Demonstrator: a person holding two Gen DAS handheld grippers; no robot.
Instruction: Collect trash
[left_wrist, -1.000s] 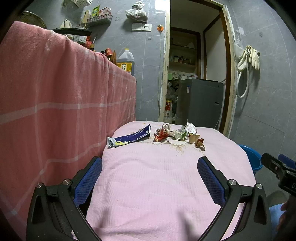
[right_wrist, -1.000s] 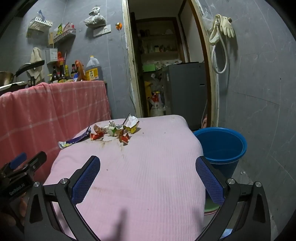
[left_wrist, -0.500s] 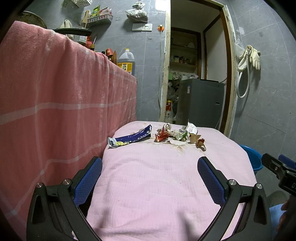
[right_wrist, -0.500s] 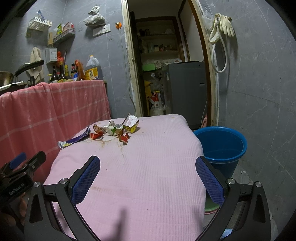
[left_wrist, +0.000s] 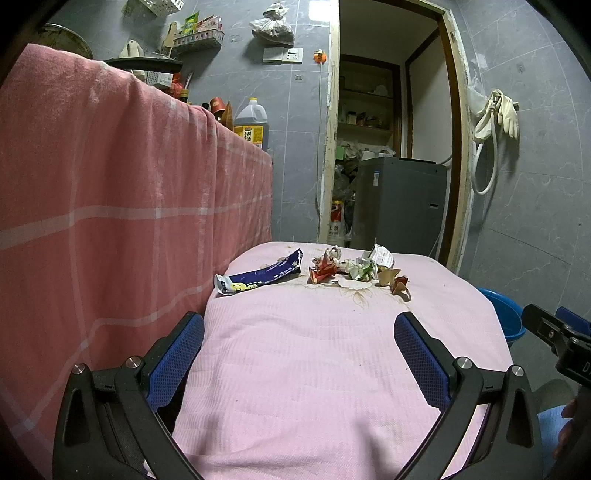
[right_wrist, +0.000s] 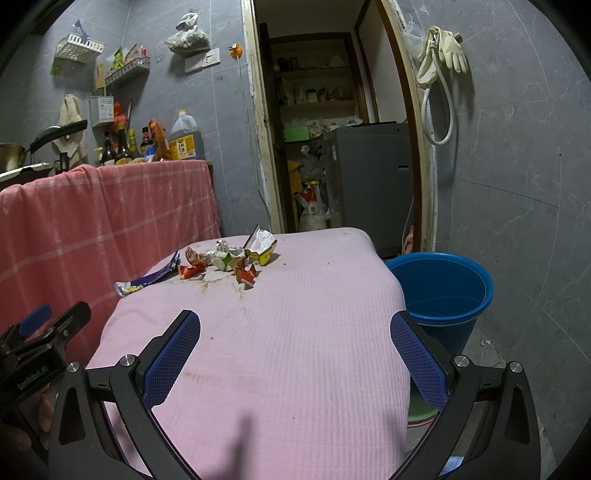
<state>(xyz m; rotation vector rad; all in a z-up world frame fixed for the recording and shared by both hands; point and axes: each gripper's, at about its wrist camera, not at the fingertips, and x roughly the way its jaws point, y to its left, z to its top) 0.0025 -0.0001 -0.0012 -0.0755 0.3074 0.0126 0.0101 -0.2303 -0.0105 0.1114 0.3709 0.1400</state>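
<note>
L gripper (left_wrist: 299, 354): you're holding it low in the frame over the near end of the pink-covered table (left_wrist: 314, 387), jaws spread wide, nothing between the pads.
R gripper (right_wrist: 295, 354): same on your right side, jaws spread, empty, bottom of frame.
Change: vs a sec ago you're barely creeping fwd; the trash is sitting almost where it was in both views. Meaning: approach is hardly started, no piece picked yet.
Trash: lying mid-frame at the table's far end, well apart from both grippers.
Count: 1 long blue wrapper (left_wrist: 260, 277) off to the left of the rest; 1 red crumpled piece (left_wrist: 323, 268); 1 white/green wad (left_wrist: 357, 268); 1 silver/yellow packet (right_wrist: 260, 245); 1 or 2 small brown/red scraps (left_wrist: 397, 282), can't tell exactly.
Bucket: 1 blue bucket (right_wrist: 441, 291), right-centre of the right view, on the floor just beside the table's right edge; prob the drop spot.
Far: 1 grey appliance (right_wrist: 369, 177) in the doorway, upper centre.
</note>
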